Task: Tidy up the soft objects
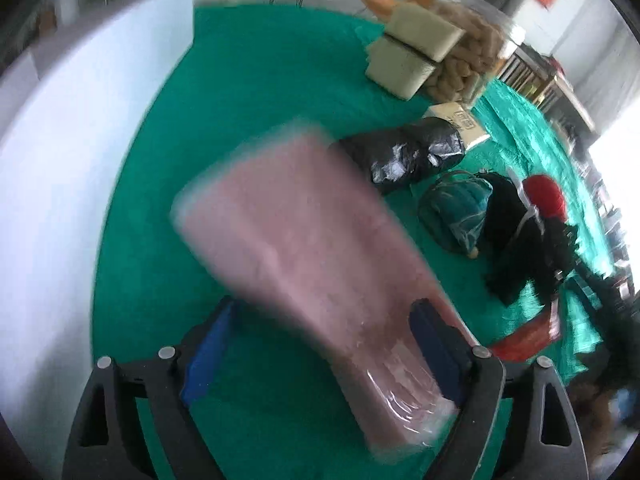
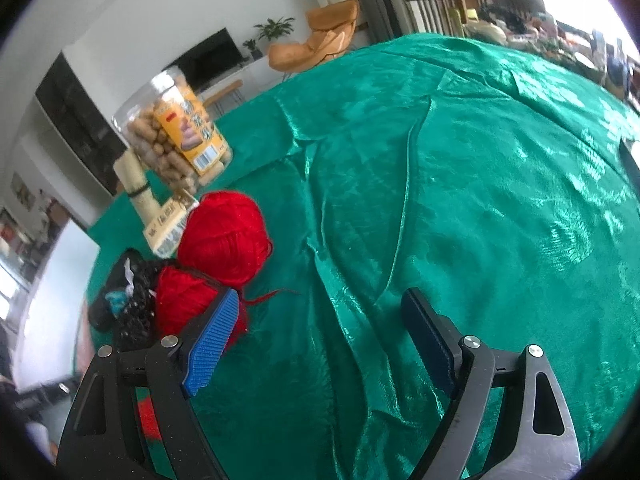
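Green shiny cloth covers the whole tabletop, rumpled into long creases, with a white wall along one side. On the left wrist view, the left tongs stand wide apart, and a pink plastic-wrapped soft pack lies blurred between them, its near end close against the dark pad on the right, though whether that pad touches it I cannot tell; the bright blue pad is clear of it. Beyond sit a crumpled black plastic bag, a teal padded pouch, two pale sponge blocks stacked together, and a clear jar of tan snack sticks. Over on the right view, the right tongs are spread apart over bare cloth, nothing between them. Just left of the blue pad lie two red yarn balls touching each other, with black knitted yarn beside them.
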Action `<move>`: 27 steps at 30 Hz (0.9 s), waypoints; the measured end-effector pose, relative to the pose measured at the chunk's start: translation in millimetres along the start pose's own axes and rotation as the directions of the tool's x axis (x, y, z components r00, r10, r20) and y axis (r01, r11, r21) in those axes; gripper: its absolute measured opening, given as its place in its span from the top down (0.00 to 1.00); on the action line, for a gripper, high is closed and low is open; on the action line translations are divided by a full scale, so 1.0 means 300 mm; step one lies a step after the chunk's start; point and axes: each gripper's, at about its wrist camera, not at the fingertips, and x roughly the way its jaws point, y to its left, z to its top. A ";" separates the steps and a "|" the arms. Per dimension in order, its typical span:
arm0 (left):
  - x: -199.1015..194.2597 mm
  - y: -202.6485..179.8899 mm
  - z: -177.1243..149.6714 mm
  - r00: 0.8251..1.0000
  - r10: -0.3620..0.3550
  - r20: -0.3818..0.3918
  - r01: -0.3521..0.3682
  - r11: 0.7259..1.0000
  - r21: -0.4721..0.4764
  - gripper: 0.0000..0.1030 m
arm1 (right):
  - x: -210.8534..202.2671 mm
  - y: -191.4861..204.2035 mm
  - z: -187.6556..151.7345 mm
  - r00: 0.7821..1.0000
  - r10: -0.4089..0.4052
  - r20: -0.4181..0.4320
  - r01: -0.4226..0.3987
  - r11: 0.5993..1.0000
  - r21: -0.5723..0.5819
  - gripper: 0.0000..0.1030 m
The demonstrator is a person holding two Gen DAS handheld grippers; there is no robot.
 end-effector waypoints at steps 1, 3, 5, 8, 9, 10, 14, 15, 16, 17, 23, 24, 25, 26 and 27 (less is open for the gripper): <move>0.013 -0.022 -0.003 1.000 0.021 0.002 -0.021 1.000 0.020 0.15 | -0.001 -0.002 0.000 1.000 0.004 0.000 -0.004 1.000 0.007 0.17; 0.028 -0.043 -0.003 0.997 0.063 0.049 -0.065 0.997 0.047 0.15 | -0.012 -0.008 -0.002 1.000 0.022 -0.003 -0.022 0.999 0.029 0.17; 0.034 -0.043 -0.005 0.991 0.094 0.098 -0.100 0.993 0.062 0.28 | -0.039 -0.017 -0.006 0.999 0.049 0.006 -0.049 0.997 0.056 0.17; 0.017 -0.013 -0.005 0.988 0.067 0.136 -0.081 0.992 0.095 0.58 | -0.070 -0.016 0.007 0.998 0.057 0.004 -0.057 0.996 0.066 0.17; 0.014 0.001 -0.002 0.990 0.048 0.133 -0.061 0.993 0.099 0.62 | -0.069 -0.005 0.019 0.998 0.065 -0.019 -0.064 0.996 0.059 0.17; 0.011 0.015 0.001 0.991 0.029 0.128 -0.042 0.994 0.100 0.68 | -0.059 0.012 0.038 0.995 0.082 -0.059 -0.079 0.996 0.049 0.17; -0.021 0.041 0.009 0.991 -0.020 0.133 0.007 0.995 0.098 0.82 | 0.011 0.123 0.130 0.977 0.106 -0.183 -0.112 0.993 -0.027 0.19; -0.034 0.042 0.008 0.989 -0.025 0.144 0.010 0.995 0.103 0.82 | 0.057 0.163 0.154 0.966 0.086 -0.243 -0.101 0.994 -0.050 0.19; -0.042 0.038 0.006 0.988 -0.031 0.149 0.016 0.995 0.103 0.83 | 0.113 0.194 0.170 0.947 0.070 -0.312 -0.092 0.994 -0.058 0.19; -0.055 0.043 0.006 0.987 -0.044 0.153 0.029 0.995 0.099 0.84 | 0.155 0.210 0.176 0.931 0.059 -0.359 -0.085 0.995 -0.057 0.30; -0.193 0.094 -0.001 0.971 -0.106 0.213 0.093 0.993 0.070 0.87 | 0.065 0.236 0.255 0.965 -0.011 -0.262 -0.025 0.991 -0.131 0.62; -0.215 0.094 0.000 0.968 -0.110 0.227 0.096 0.993 0.075 0.87 | 0.024 0.247 0.273 0.976 -0.033 -0.214 -0.003 0.986 -0.165 0.62; -0.234 0.091 0.002 0.964 -0.120 0.239 0.104 0.992 0.077 0.87 | -0.026 0.260 0.291 0.986 -0.059 -0.158 0.026 0.978 -0.205 0.62; -0.251 0.090 0.004 0.959 -0.131 0.250 0.114 0.990 0.079 0.87 | -0.054 0.265 0.303 0.989 -0.072 -0.127 0.042 0.973 -0.226 0.62; -0.269 0.087 0.005 0.956 -0.139 0.260 0.121 0.989 0.081 0.87 | -0.091 0.275 0.316 0.992 -0.087 -0.093 0.062 0.966 -0.251 0.62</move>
